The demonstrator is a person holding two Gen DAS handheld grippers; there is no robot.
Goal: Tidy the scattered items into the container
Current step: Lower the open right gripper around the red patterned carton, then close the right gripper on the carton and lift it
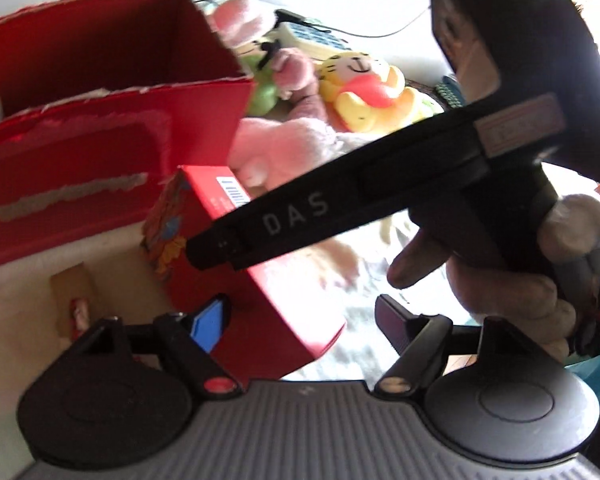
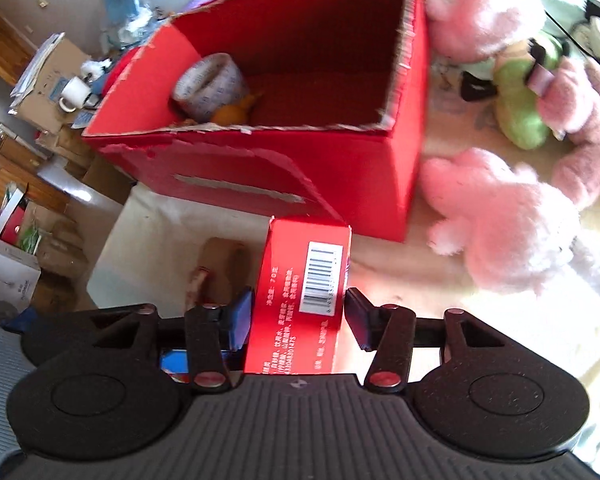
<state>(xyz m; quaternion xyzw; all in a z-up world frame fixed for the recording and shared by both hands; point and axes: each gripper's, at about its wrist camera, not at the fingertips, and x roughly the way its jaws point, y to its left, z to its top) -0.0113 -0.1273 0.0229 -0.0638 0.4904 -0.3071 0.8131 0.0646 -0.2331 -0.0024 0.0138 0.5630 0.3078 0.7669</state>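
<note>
A small red box with a barcode (image 2: 300,292) lies on the pale table in front of the big red carton (image 2: 280,168). My right gripper (image 2: 298,320) straddles it, and a thin gap shows at the right pad, so it is open. The left gripper (image 1: 300,326) is open around the same box (image 1: 236,256); its blue pad is at the box's side and the other pad stands clear. One black finger of the right gripper (image 1: 292,216) crosses the box top, held by a hand (image 1: 500,288). Inside the carton are a tape roll (image 2: 208,84) and an orange item (image 2: 232,114).
Pink plush toys (image 2: 500,220) lie right of the carton, one with a green body (image 2: 520,100). A yellow tiger toy (image 1: 364,88) and a calculator (image 1: 312,36) lie behind. A brown cardboard piece (image 1: 74,292) is left of the box. Boxes and a white mug (image 2: 74,92) crowd the floor at left.
</note>
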